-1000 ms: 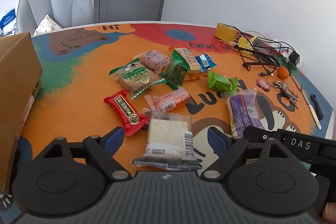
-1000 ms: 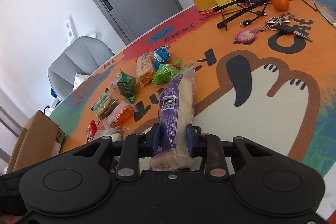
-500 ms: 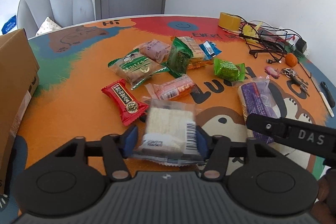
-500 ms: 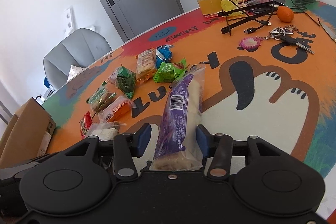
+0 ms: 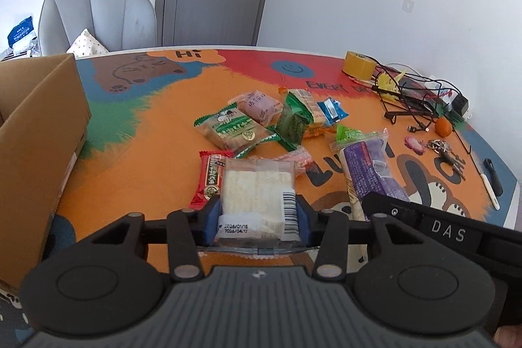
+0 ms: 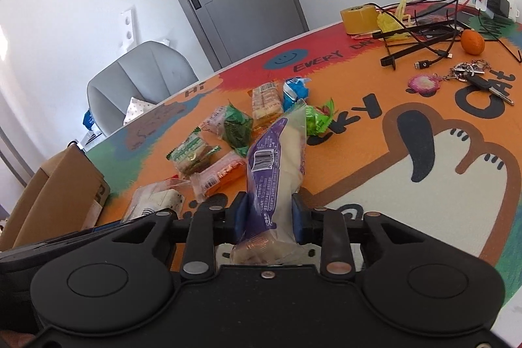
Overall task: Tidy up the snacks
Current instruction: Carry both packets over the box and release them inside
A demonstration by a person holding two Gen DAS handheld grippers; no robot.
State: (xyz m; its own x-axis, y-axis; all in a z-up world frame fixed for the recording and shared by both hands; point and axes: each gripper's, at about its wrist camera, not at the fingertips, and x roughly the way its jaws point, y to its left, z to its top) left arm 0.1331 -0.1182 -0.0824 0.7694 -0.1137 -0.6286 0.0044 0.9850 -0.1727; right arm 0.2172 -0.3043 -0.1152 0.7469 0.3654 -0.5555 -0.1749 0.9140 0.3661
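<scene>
Between fingers, purple snack pack [image 6: 274, 181] lengthwise

Both wrist views look low across the table [image 5: 137, 132], sharing the snack pile [image 6: 228, 132]

The box [image 5: 39, 132] is cut off by the left edge in both views. The red packet [image 5: 208, 181] lies half hidden behind the cracker pack [image 5: 257, 198]. The purple pack's [image 6: 274, 181] near end is hidden behind the gripper body. Print on the far snacks is too small to read.
</scene>
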